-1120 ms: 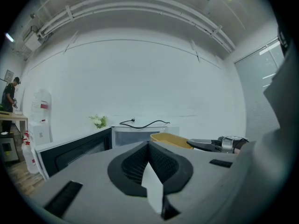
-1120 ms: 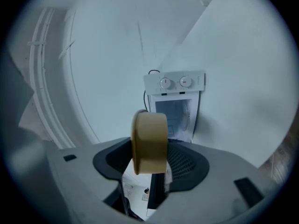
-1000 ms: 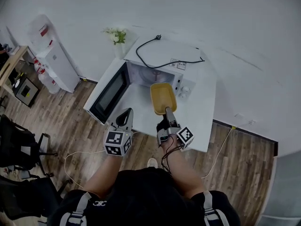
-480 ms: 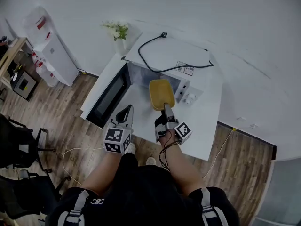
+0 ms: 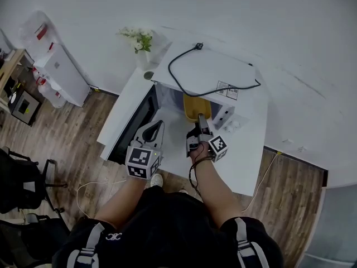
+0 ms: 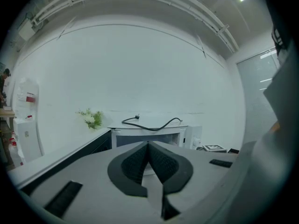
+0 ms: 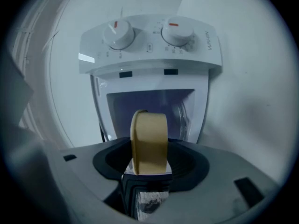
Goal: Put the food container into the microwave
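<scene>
Centrally, the right gripper [image 5: 200, 121] is clenched on the near rim of the yellow food container [image 5: 194, 106]. The container extends straight away from the jaws, its long axis in line with the gripper. Its far end sits at the mouth of the open microwave [image 5: 215, 71], apparently just past the threshold, while its near end hangs outside above the table [image 5: 245, 149]. The right gripper view shows the cavity dead ahead, next to the two dials [image 7: 120, 33]. To the left, the left gripper [image 5: 154, 130] hovers beside the swung-open door [image 5: 133, 120], jaws closed on nothing. The coming move is judged a straight push farther in.
</scene>
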Motion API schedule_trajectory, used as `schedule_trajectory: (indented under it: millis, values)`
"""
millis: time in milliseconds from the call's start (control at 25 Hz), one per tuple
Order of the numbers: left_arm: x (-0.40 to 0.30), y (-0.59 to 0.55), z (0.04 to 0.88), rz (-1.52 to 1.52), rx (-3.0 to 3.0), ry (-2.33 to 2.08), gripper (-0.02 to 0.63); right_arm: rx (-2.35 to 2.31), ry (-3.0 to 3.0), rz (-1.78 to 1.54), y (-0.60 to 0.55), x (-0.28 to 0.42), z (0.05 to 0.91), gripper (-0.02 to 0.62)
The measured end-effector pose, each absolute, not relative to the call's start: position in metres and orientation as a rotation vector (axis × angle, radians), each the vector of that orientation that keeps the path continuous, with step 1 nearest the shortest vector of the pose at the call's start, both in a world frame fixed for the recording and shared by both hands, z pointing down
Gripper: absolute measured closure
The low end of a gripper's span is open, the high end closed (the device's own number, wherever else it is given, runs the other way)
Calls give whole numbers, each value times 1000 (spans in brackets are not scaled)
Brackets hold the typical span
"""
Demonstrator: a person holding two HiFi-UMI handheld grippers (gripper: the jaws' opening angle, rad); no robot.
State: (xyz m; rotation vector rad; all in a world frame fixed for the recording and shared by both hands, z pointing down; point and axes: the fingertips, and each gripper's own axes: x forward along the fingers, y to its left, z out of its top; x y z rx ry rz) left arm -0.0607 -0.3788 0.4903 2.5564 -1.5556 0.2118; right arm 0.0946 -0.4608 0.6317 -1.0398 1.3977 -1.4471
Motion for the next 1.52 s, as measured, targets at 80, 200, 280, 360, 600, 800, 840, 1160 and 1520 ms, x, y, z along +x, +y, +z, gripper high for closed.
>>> schedule_trajectory:
  millis: [80, 200, 280, 360, 600, 800, 840, 1160, 1520]
  values:
    - [-62, -388, 490, 209, 2565, -1545, 606, -1064, 1387, -1441, -476, 95, 635, 360]
    - [-66, -401, 490, 203, 2567, -1539, 604, -1108, 1395, -1422, -496, 94, 638, 360]
    - [-69, -407, 491, 203, 2562, -1536, 606, -1123, 1379, -1417, -505, 93, 640, 360]
    - [-71, -414, 493, 206, 2557, -1532, 606, -1134, 1360, -1422, -514, 91, 645, 360]
    - [-71, -423, 497, 214, 2562, -1505, 605, -1167, 1329, -1454, -541, 79, 656, 360]
    - [-71, -424, 501, 221, 2571, -1492, 605, -1200, 1311, -1456, -560, 79, 662, 360]
    - [-73, -423, 501, 223, 2571, -1491, 606, -1211, 1309, -1456, -563, 80, 662, 360]
    - [-81, -422, 506, 232, 2564, -1491, 606, -1320, 1331, -1490, -566, 77, 670, 362]
    - [-72, -424, 505, 212, 2580, -1451, 606, -1434, 1422, -1527, -558, 76, 665, 311]
